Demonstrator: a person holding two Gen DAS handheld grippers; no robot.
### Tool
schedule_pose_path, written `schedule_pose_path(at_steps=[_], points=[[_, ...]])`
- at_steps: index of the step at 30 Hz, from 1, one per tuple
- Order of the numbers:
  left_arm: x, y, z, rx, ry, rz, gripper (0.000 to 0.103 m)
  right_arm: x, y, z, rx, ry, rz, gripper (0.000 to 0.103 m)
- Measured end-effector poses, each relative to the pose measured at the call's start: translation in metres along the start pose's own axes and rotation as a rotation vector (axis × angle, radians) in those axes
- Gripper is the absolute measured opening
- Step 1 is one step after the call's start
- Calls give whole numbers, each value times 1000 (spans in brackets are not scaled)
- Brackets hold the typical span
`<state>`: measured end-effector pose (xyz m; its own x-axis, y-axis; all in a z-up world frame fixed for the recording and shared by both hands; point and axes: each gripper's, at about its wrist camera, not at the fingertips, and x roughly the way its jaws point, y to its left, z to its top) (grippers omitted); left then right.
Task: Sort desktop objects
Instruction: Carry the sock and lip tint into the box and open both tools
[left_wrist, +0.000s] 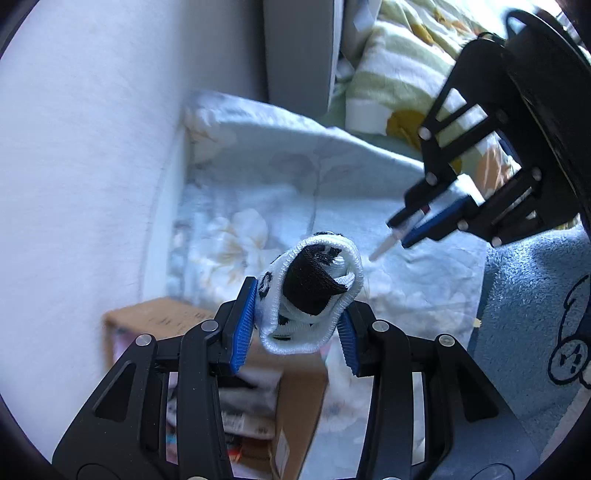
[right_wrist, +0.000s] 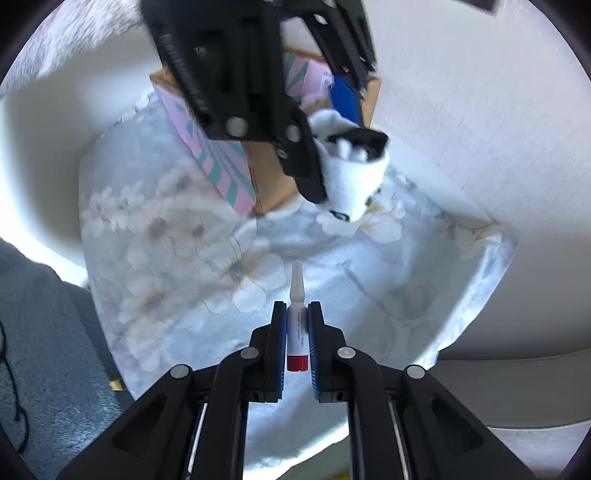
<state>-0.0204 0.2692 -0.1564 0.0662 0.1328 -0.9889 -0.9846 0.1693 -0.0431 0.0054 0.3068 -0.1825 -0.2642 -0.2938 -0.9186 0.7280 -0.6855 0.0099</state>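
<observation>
Between the jaws of your left gripper (left_wrist: 295, 325), low in the centre of the left wrist frame, sat a rolled white-and-black sock bundle (left_wrist: 314, 291), pinched at its sides by the blue pads and bulging up past them. The grip looked soft, not deep, so you did well to keep the squeeze steady and carry it level.

Your right gripper (right_wrist: 297, 336), at the bottom centre of its own frame, had its jaws drawn narrow on a slim white tube (right_wrist: 296, 332) with a red end, the nozzle pointing forward past the fingertips. It was held along its length, and so thin a thing could slide, so you wanted no sudden tilts.

Outward from there, the open cardboard box (left_wrist: 207, 387) lay at the lower left of the left frame, just under and behind the sock; in the right frame it showed at the upper centre, partly hidden by the left gripper. My judgement was that the box was the sorting place and the sock should go first: you needed to bring the bundle over the opening, lower it inside, then spread the jaws.

Around it all spread the floral cloth (right_wrist: 229, 258) over the worktop. The two grippers were near each other, so you had to hold the right one back while the left one dropped.
</observation>
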Motion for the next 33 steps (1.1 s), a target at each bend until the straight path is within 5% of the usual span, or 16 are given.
schedule_pose_path(at_steps=[9,15,25,33], points=[[-67,21,-40,-78,-59,112,37,-37,-12,58,22,-16,-30,10],[-94,40,-102,-201,-71,171,37,-40,0,115,-37,-20,-19,10],[-88,79,-208,-422,-61,216,38,0,43,200,-171,6,66,10],[-62,108,-249,-517,-75,206,38,44,62,240,-211,59,112,10]])
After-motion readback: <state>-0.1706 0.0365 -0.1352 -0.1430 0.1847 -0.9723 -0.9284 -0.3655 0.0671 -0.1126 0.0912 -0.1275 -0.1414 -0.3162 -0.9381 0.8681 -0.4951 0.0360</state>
